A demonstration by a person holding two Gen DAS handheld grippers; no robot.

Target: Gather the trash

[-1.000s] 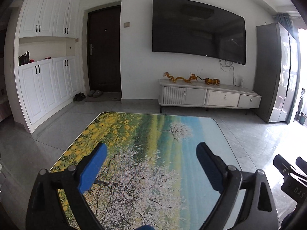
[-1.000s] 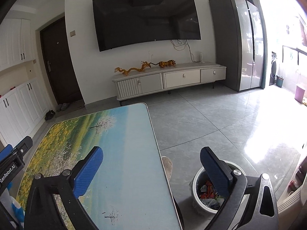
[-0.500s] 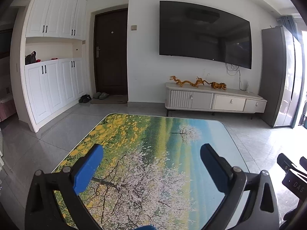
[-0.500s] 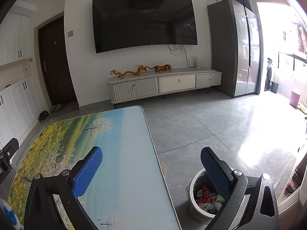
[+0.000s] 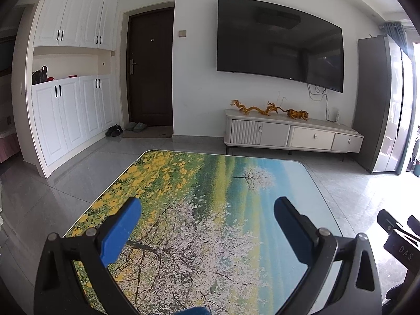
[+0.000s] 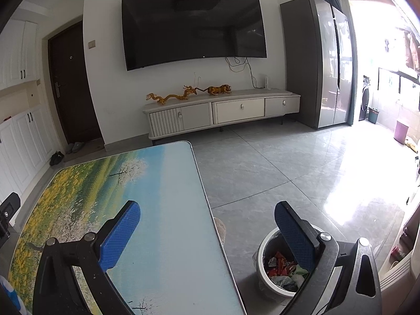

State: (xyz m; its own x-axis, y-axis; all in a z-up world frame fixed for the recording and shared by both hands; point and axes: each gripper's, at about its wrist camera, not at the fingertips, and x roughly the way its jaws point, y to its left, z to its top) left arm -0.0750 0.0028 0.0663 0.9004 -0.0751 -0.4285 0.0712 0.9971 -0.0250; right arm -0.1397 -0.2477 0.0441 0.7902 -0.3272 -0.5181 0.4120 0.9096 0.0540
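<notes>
A white trash bin stands on the floor right of the table, holding colourful wrappers. My right gripper is open and empty, held above the table's right edge with its right finger over the bin. My left gripper is open and empty above the table, whose top bears a printed landscape of flowers and trees. No loose trash shows on the table top in either view. The right gripper's body shows at the left wrist view's right edge.
A TV cabinet with gold figurines stands under a wall TV. A tall grey fridge is at the right. White cupboards and a dark door are at the left. Grey tiled floor surrounds the table.
Both grippers have risen and tilted up slightly, so the room sits lower in view. The bin shows more fully under the right finger. Both stay open.
</notes>
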